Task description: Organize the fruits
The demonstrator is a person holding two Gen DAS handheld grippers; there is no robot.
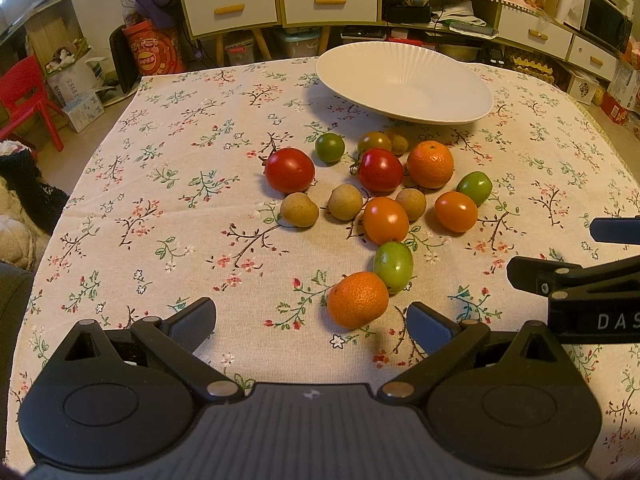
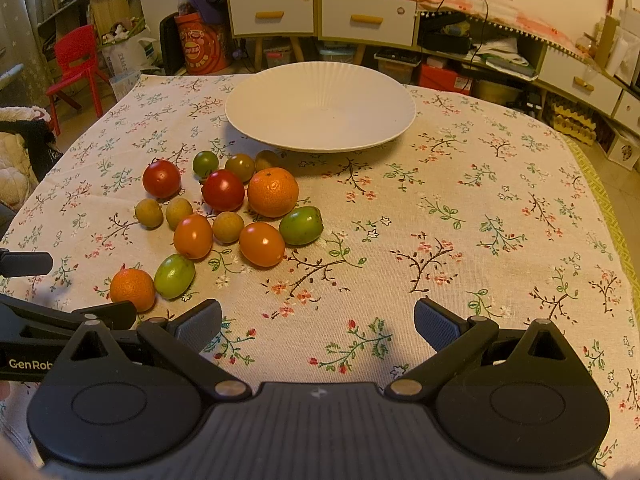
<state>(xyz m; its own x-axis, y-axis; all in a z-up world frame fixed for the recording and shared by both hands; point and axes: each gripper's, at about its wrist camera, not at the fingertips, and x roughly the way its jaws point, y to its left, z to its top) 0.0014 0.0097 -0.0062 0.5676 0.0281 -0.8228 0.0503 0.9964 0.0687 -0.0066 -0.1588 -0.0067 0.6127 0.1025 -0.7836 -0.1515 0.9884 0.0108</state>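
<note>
Several small fruits lie loose on the floral tablecloth in front of a large white ribbed plate (image 1: pixel 404 80) (image 2: pixel 320 110), which holds nothing. Nearest my left gripper (image 1: pixel 312 322) is a small orange mandarin (image 1: pixel 357 300) (image 2: pixel 133 289), just ahead of the open jaws and touching a green fruit (image 1: pixel 393 266) (image 2: pixel 175 276). Further back lie two red tomatoes (image 1: pixel 289 170) (image 1: pixel 380 170), two orange tomatoes (image 1: pixel 385 220) (image 1: pixel 456 211), a bigger mandarin (image 1: pixel 430 164) (image 2: pixel 273 192), tan longans (image 1: pixel 299 209) and green ones. My right gripper (image 2: pixel 318 326) is open over bare cloth, right of the fruit.
The table's far edge runs behind the plate. Beyond it stand white drawer cabinets (image 2: pixel 320 12), a red chair (image 2: pixel 76 64) at the left and cluttered boxes on the floor. The right half of the tablecloth (image 2: pixel 500 220) carries no objects.
</note>
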